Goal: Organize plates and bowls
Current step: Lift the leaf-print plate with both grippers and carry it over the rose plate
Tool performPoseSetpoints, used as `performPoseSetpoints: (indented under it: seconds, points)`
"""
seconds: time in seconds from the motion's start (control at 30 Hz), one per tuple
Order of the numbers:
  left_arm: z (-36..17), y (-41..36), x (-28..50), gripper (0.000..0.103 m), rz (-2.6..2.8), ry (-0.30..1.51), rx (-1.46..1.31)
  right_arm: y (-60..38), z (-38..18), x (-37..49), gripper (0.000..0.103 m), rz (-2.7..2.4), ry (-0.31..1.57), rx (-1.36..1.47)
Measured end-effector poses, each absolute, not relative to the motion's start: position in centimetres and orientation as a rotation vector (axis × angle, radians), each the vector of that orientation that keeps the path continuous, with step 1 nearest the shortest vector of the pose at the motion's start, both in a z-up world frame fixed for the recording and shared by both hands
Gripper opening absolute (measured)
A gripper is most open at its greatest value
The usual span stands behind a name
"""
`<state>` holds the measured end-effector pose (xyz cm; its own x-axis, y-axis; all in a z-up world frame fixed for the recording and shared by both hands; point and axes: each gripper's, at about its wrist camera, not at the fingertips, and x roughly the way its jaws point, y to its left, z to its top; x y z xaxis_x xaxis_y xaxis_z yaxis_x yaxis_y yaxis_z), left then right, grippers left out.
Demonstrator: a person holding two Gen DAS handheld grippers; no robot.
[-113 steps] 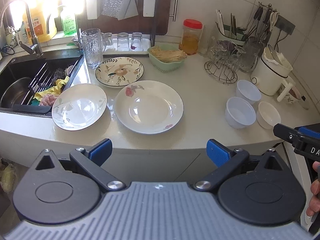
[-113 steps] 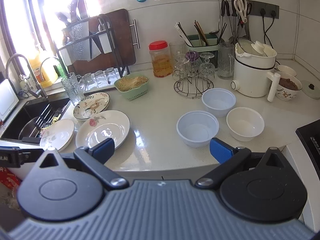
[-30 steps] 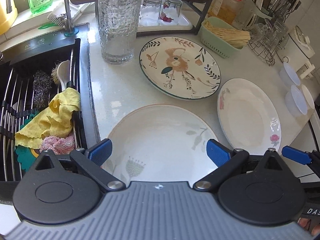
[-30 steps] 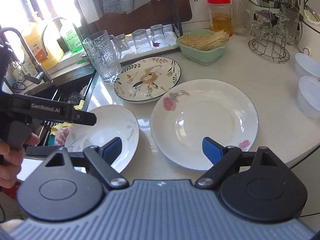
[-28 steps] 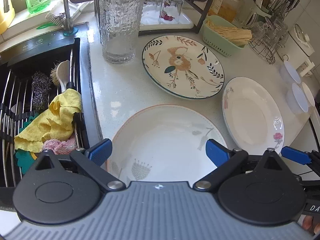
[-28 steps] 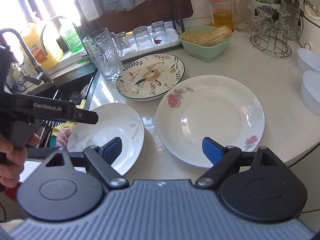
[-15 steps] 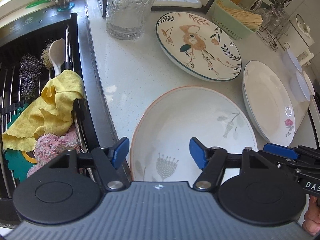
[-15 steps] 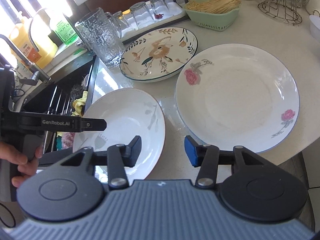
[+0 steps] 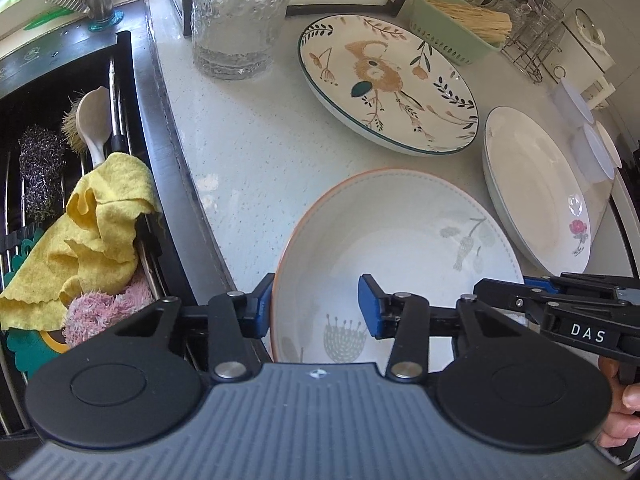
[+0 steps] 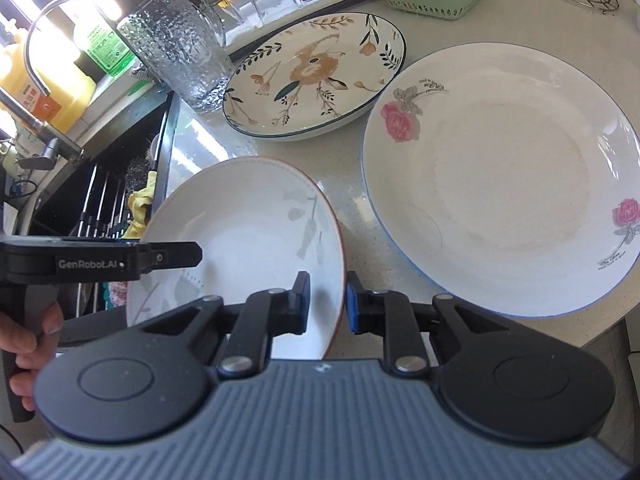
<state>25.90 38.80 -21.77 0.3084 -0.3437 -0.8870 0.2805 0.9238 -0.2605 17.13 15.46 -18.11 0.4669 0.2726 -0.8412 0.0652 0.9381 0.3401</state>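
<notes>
**Two grippers closing on one plate's rim**

The orange-rimmed plate (image 9: 392,248) lies on the counter (image 9: 240,152) in the lower middle of the left wrist view, just beside the sink edge (image 9: 168,184) on its left and the rose plate (image 9: 536,200) on its right. The left gripper (image 9: 314,308) straddles the plate's near-left rim: one blue pad sits outside the rim, the other over the plate's inside, and the jaws are closing with a clear gap left, so nothing is pinched yet. In the right wrist view the right gripper (image 10: 328,300) straddles the same plate's right rim at lower centre; its jaws are also closing, almost together, and the rim runs between the pads, though I cannot tell whether they press on it yet.

Likely trouble from here:

- The plate is smooth, glazed and shallow; a pinch on a thin sloping rim could slip as it tightens, so the plate may skid toward the sink edge.
- If one side bites before the other, the plate may tip or twist on lifting.
- The rose plate lies very near the right rim; a sideways shove could knock the two together.
- The flowered plate (image 10: 316,76) and the tall glass (image 10: 176,56) stand near the upper left of the right wrist view, in the way of a careless swing.
</notes>
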Motion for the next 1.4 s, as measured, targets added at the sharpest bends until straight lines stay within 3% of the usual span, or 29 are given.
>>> performPoseSetpoints:
  seconds: [0.23, 0.3, 0.37, 1.4]
  points:
    - [-21.8, 38.6, 25.9, 0.053, -0.414, 1.155, -0.045, 15.3, -18.7, 17.8, 0.022, 0.144, 1.065, 0.376]
    - [-21.9, 38.3, 25.7, 0.063, -0.424, 1.152, -0.033, 15.3, -18.7, 18.1, 0.022, 0.152, 1.065, 0.38]
    - [-21.9, 38.3, 25.7, 0.065, -0.416, 1.151, -0.043, 15.5, -18.7, 18.3, 0.022, 0.162, 1.065, 0.37]
    - [-16.8, 38.6, 28.3, 0.066, -0.329, 1.181, -0.243, 13.8, -13.0, 22.0, 0.022, 0.229, 1.009, 0.37]
